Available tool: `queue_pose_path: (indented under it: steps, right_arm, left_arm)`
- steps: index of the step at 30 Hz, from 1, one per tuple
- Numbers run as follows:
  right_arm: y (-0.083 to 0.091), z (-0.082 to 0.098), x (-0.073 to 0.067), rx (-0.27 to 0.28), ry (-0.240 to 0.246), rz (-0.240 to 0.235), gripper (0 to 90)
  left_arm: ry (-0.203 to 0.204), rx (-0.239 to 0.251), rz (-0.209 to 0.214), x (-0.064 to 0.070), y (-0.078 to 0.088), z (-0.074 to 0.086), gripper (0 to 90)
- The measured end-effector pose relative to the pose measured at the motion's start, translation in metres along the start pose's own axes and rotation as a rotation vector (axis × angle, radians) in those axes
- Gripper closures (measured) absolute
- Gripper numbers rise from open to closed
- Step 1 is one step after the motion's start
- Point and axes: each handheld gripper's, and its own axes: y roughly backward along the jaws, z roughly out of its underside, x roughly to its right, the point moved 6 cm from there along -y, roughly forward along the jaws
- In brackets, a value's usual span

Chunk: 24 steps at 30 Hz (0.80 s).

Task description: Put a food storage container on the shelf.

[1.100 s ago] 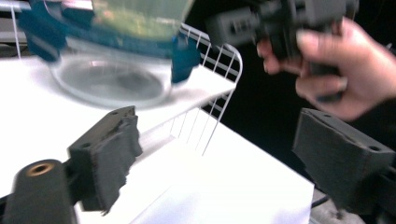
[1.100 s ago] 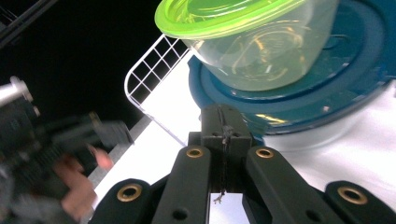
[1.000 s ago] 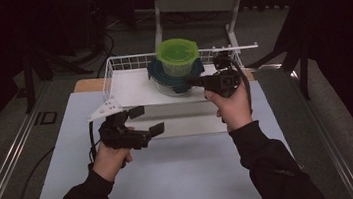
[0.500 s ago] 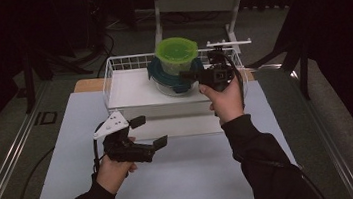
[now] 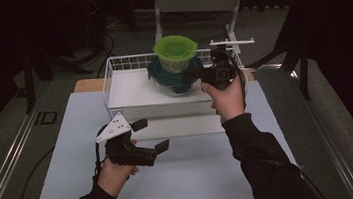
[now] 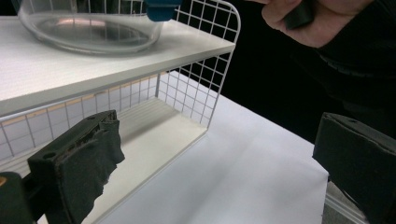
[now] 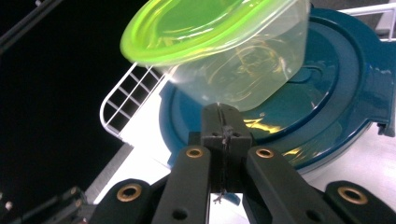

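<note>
Nearest me in the high view, my left gripper (image 5: 151, 135) hangs over the white table sheet (image 5: 68, 142), just in front of the wire rack (image 5: 107, 82). Its jaws stand wide apart with nothing between them; in the left gripper view I look past the two black pads (image 6: 84, 158) at the rack's lower shelf and the sheet.

Farther out, my right hand (image 5: 227, 98) holds the right gripper (image 5: 189, 72) up at the rack's right end, pointing left across the top shelf. In the right gripper view the jaws are pressed flat together, their tip against the lower wall of the clear tub with the green lid (image 7: 219, 51). Whether they pinch any of the plastic, I cannot tell.

The tub (image 5: 175, 53) is tipped rather than standing square: its green lid slopes down towards the left of the right gripper view, its long axis running roughly crosswise to my jaws. It sits on the dark teal lid (image 7: 327, 93) of a glass bowl (image 6: 88, 32) on the rack's upper shelf.
</note>
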Motion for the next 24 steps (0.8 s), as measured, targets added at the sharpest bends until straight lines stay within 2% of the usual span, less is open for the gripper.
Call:
queue_pose_path:
  steps: [2, 5, 6, 7, 9, 12, 13, 14, 16, 17, 18, 19, 20, 21, 22, 24]
  right_arm:
    - [0.004, 0.003, -0.003, 0.002, 0.014, -0.011, 89.0]
    - [0.013, 0.01, -0.011, 0.018, 0.062, -0.031, 79.4]
    - [0.013, 0.01, -0.011, 0.018, 0.062, -0.031, 79.4]
    - [0.017, 0.015, -0.015, 0.03, 0.082, -0.043, 73.5]
    - [0.019, 0.016, -0.016, 0.03, 0.092, -0.045, 70.1]
    - [0.024, 0.023, -0.021, 0.049, 0.128, -0.063, 55.5]
    - [0.026, 0.029, -0.024, 0.054, 0.149, -0.073, 46.2]
    - [0.026, 0.029, -0.024, 0.054, 0.149, -0.073, 46.2]
    - [0.027, 0.035, -0.027, 0.058, 0.178, -0.08, 36.7]
    - [0.029, 0.041, -0.029, 0.058, 0.206, -0.099, 30.2]
    - [0.029, 0.041, -0.029, 0.058, 0.206, -0.099, 30.2]
    - [0.032, 0.048, -0.031, 0.055, 0.224, -0.134, 24.5]
    - [0.032, 0.048, -0.031, 0.055, 0.224, -0.134, 24.5]
    - [0.034, 0.055, -0.032, 0.063, 0.238, -0.15, 20.4]
    - [0.034, 0.055, -0.032, 0.063, 0.238, -0.15, 20.4]
    - [0.036, 0.063, -0.032, 0.06, 0.276, -0.15, 17.2]
  left_arm:
    - [-0.007, 0.008, 0.002, 0.001, 0.0, -0.001, 1.6]
    - [-0.019, 0.015, -0.004, 0.001, 0.0, -0.002, 1.6]
    - [-0.021, 0.019, -0.006, 0.001, 0.0, -0.002, 1.6]
    - [-0.028, 0.019, -0.012, 0.001, 0.0, -0.003, 1.5]
    - [-0.04, 0.03, -0.012, 0.001, 0.0, -0.004, 1.6]
    - [-0.064, 0.034, 0.006, 0.002, 0.001, -0.005, 1.6]
    - [-0.067, 0.038, 0.007, 0.002, 0.001, -0.006, 1.5]
    - [-0.069, 0.045, 0.01, 0.003, 0.002, -0.007, 1.5]
    - [-0.078, 0.065, 0.029, 0.004, 0.004, -0.009, 1.6]
    - [-0.08, 0.069, 0.028, 0.005, 0.004, -0.01, 1.5]
    - [-0.085, 0.065, 0.025, 0.006, 0.005, -0.011, 1.5]
    - [-0.088, 0.069, 0.025, 0.006, 0.006, -0.012, 1.5]
    - [-0.089, 0.07, 0.026, 0.007, 0.006, -0.012, 1.5]
    - [-0.093, 0.068, 0.025, 0.008, 0.007, -0.013, 1.5]
    - [-0.095, 0.068, 0.034, 0.009, 0.008, -0.013, 1.5]
    - [-0.089, 0.069, 0.042, 0.01, 0.008, -0.013, 1.5]
